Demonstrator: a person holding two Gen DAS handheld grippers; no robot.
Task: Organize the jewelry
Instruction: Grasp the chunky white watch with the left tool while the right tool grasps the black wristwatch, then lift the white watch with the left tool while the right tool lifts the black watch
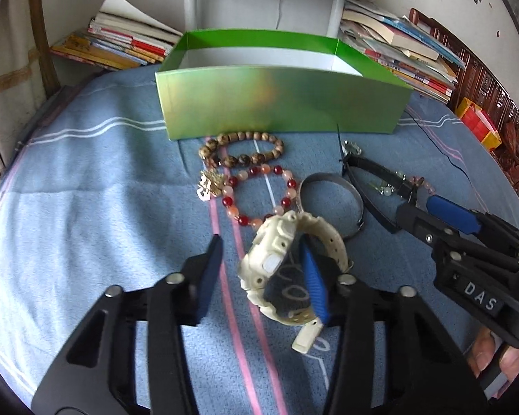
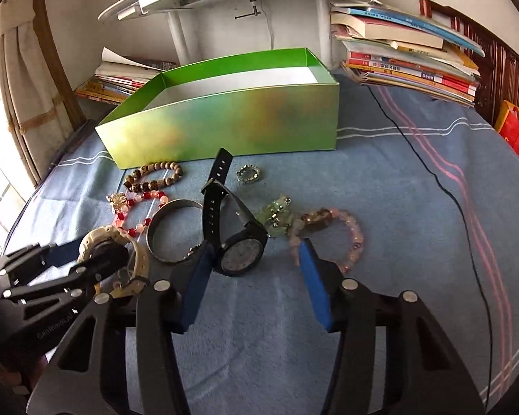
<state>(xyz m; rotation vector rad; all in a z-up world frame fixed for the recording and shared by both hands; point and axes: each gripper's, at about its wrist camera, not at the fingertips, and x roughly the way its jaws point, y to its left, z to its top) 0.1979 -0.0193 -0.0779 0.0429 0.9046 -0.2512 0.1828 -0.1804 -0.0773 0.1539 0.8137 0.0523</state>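
Jewelry sorting barely begun: open green cardboard box [image 2: 225, 121] empty at twelve o'clock, left gripper [image 1: 259, 276] and right gripper [image 2: 256, 276] spread apart around cream plastic watch [image 1: 280, 269] and black round-faced wristwatch [image 2: 240, 252].

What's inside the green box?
The green box looks empty so far: only its white inside shows. The front wall hides the near floor. The jewelry lies outside on the blue blanket, like the black watch.

Left gripper [image 1: 259, 245] and right gripper [image 2: 256, 252] both gape wide, low
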